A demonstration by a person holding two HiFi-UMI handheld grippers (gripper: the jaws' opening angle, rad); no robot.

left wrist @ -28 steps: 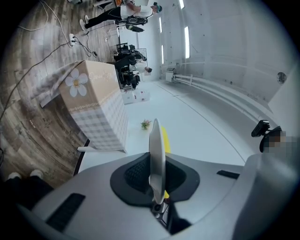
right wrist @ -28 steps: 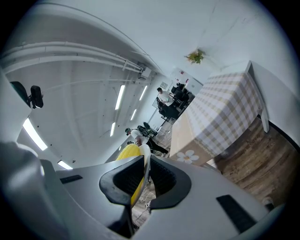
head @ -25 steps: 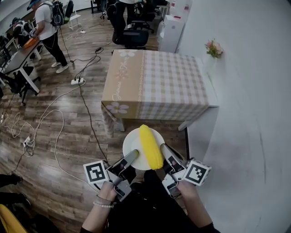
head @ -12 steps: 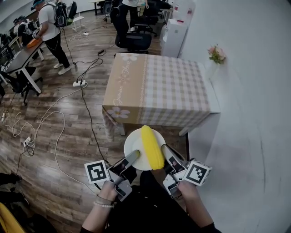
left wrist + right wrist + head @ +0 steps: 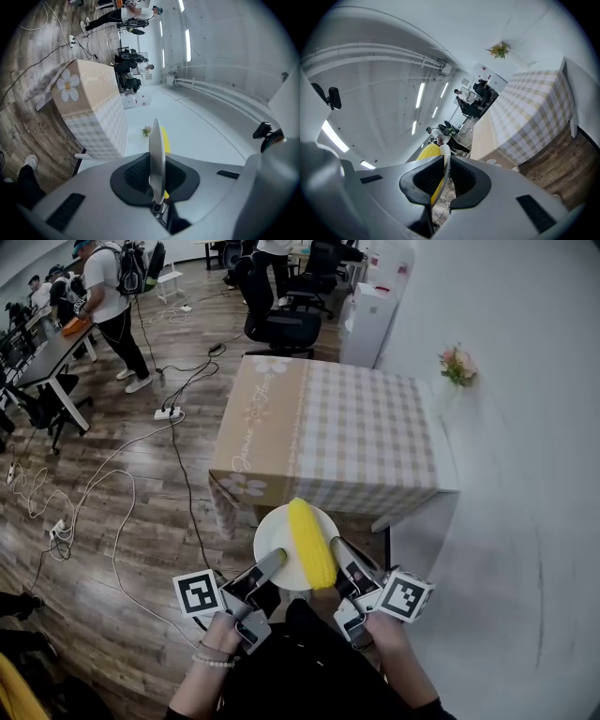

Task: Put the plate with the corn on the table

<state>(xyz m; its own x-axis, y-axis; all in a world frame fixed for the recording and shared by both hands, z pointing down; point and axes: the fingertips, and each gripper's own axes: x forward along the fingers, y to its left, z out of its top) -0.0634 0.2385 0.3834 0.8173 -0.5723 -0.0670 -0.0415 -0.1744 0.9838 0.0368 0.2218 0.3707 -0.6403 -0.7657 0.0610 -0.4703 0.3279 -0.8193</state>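
Note:
A white plate (image 5: 276, 538) with a yellow corn cob (image 5: 311, 542) on it hangs in the air over the floor, just short of the near edge of the table (image 5: 328, 432) with the checked cloth. My left gripper (image 5: 273, 562) is shut on the plate's near left rim. My right gripper (image 5: 338, 550) is shut on its near right rim, beside the corn. In the left gripper view the plate (image 5: 157, 150) stands edge-on between the pads of the left gripper (image 5: 157, 169). In the right gripper view the rim (image 5: 446, 159) and the corn (image 5: 427, 152) show at the right gripper (image 5: 446, 176).
Cables and a power strip (image 5: 167, 412) lie on the wood floor left of the table. An office chair (image 5: 281, 326) and a white cabinet (image 5: 368, 320) stand behind it. Flowers (image 5: 457, 364) sit by the white wall at right. People (image 5: 108, 292) stand at the far left.
The table has come a little nearer and lower in the head view. Both grippers keep the same hold on the plate, and the corn has not shifted.

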